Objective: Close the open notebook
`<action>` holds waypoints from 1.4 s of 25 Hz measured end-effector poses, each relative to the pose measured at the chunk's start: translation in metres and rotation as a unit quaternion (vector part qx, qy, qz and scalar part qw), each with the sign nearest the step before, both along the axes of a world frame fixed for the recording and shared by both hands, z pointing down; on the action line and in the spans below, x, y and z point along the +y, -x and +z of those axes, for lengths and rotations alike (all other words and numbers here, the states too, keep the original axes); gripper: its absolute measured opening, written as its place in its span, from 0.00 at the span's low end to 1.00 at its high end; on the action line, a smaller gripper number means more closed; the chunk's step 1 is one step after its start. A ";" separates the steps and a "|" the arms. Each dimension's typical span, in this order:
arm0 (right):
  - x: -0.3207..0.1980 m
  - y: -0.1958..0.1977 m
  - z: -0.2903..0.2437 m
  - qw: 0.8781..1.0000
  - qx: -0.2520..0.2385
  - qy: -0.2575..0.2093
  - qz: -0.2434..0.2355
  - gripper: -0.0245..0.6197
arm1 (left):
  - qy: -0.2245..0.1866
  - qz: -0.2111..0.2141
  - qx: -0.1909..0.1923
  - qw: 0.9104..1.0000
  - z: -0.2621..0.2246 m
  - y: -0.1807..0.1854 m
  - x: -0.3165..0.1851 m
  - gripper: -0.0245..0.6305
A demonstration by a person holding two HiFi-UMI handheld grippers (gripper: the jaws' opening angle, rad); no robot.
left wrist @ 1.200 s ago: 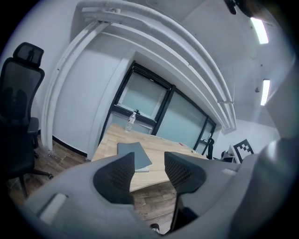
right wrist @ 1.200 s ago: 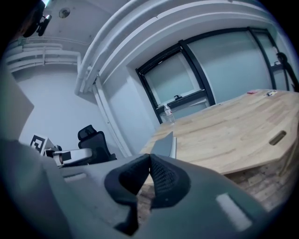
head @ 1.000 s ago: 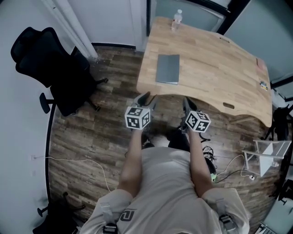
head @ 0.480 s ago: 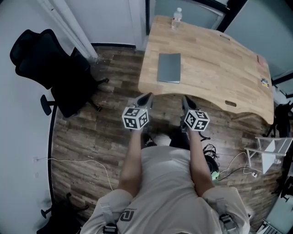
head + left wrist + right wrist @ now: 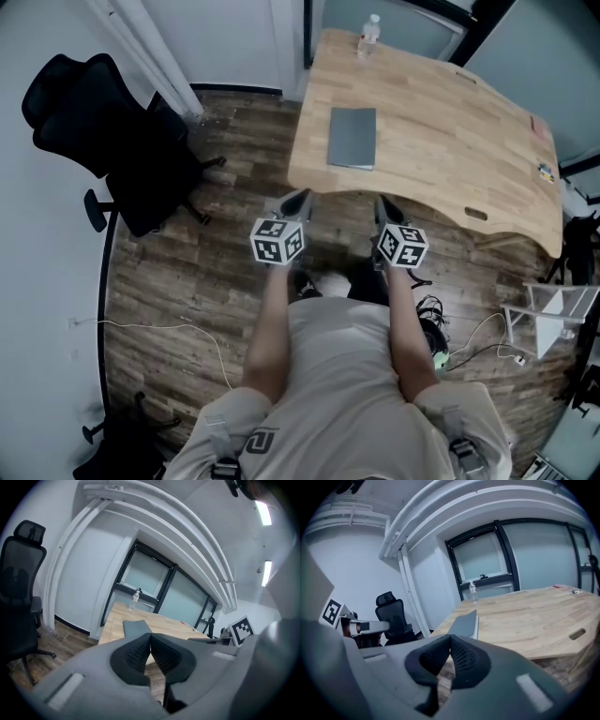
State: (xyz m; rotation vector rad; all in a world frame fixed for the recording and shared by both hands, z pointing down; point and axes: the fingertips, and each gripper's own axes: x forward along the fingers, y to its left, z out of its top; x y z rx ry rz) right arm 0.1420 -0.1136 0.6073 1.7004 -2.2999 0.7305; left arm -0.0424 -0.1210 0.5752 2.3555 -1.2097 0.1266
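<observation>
Wood-plank floor lies under the person, and nearest, just short of the counter (image 5: 450,131), the left gripper (image 5: 298,200) and the right gripper (image 5: 384,205) each have their jaws pressed together on nothing. Farther on, the grey notebook (image 5: 352,138) lies flat by the counter's near left edge, its cover seemingly already down. It should be light and thin with a stiff, smooth cover, probably best taken by the page edge on its right; a bottle (image 5: 368,36) stands far left.
</observation>
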 end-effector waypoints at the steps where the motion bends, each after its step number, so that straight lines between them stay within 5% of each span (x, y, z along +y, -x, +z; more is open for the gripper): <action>1: 0.000 0.000 0.000 1.000 0.004 0.000 -0.001 0.04 | 0.000 0.001 -0.001 1.000 0.000 0.000 0.000 0.05; 35: -0.003 -0.004 -0.005 0.999 0.037 -0.004 -0.002 0.04 | 0.009 0.003 -0.044 0.999 0.005 -0.005 -0.005 0.05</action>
